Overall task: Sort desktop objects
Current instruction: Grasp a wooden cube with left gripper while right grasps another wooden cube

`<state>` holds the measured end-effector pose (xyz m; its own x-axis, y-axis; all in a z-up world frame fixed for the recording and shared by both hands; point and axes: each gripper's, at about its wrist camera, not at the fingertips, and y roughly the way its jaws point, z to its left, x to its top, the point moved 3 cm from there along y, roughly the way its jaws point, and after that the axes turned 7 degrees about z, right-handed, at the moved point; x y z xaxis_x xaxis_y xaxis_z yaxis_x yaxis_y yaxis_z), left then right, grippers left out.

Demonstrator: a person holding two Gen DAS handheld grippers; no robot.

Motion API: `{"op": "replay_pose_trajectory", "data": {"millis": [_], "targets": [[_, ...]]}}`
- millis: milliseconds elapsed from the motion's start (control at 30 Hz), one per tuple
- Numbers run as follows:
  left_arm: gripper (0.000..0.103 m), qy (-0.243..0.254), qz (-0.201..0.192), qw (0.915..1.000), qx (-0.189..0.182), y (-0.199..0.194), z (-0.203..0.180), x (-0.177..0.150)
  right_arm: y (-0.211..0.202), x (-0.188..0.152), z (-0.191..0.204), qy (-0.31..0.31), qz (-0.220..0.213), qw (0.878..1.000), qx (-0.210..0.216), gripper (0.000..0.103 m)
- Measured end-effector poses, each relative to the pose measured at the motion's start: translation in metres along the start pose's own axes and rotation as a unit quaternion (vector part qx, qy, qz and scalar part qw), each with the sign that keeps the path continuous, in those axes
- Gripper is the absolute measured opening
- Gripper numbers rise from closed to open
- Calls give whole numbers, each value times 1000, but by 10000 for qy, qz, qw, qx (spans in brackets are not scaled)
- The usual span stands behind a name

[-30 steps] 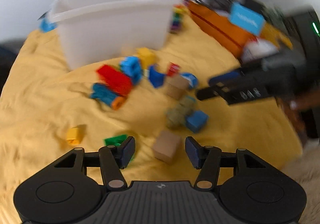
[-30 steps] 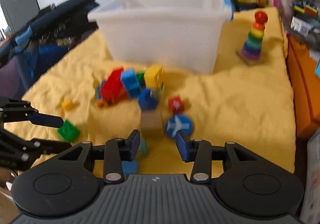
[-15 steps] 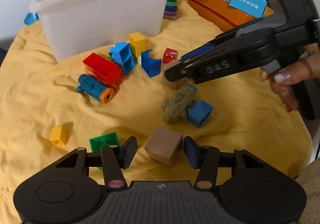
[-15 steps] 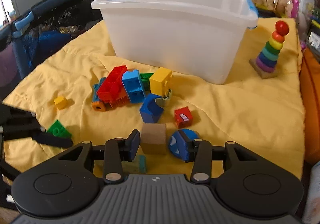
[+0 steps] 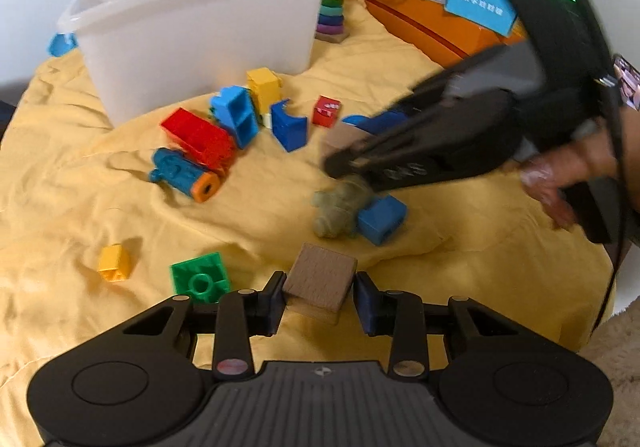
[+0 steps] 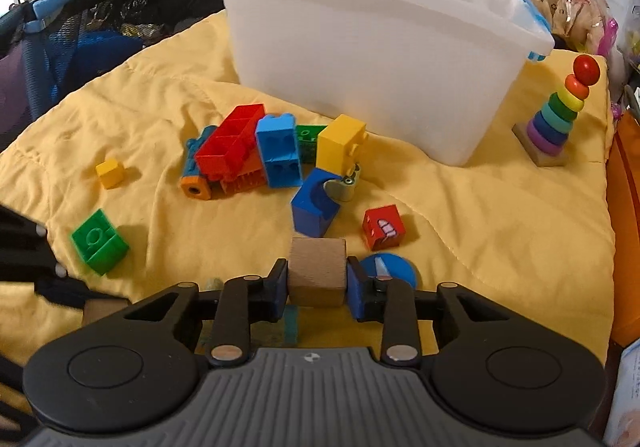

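Wooden cube (image 6: 317,276) sits clamped between both blue pads of the right claw (image 6: 317,289), which is closed narrow on its two sides, low over the yellow cloth (image 6: 480,215). A second wooden block (image 5: 320,281) lies between the pads of the left claw (image 5: 320,301); the left pad touches its edge, the right pad stands just beside it, so whether it is truly gripped I cannot tell.

From the right claw outward: a blue disc (image 6: 394,271) lies just at 3 o'clock of the cube, a red printed cube (image 6: 383,228) at 1 o'clock, and a blue arch brick (image 6: 314,207) at 12 o'clock. Beyond that is a pile with a yellow brick (image 6: 340,143), a light blue brick (image 6: 278,155) and a red brick (image 6: 232,143). A green brick (image 6: 99,241) lies at 9 o'clock, with a small yellow cube (image 6: 110,173) further out at 10 o'clock. The white plastic bin (image 6: 372,47) stands at 12 o'clock behind the pile, and the rainbow ring stacker (image 6: 560,115) stands upright at 2 o'clock.

In the left wrist view, an olive toy figure (image 5: 336,207) touches a blue brick (image 5: 382,217) at 12 o'clock.
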<state>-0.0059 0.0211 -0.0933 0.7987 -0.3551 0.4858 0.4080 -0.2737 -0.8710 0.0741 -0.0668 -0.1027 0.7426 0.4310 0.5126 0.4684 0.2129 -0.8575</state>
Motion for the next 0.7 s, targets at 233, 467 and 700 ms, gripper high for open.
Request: {"op": "replay_pose_trajectory", "data": {"millis": [233,467,700], "targets": [[40,-158,113,9998,52,4,8,-6,-37,-25,-5,321,9,9994,126,33],[42,-81,111,9999,93,8,4,-7,-36,-47,-10,495,273,9984,-77,33],[39,88,66,9999,112,7,-1,-6,-26,-55,-14,721,317,9969,2,34]]}}
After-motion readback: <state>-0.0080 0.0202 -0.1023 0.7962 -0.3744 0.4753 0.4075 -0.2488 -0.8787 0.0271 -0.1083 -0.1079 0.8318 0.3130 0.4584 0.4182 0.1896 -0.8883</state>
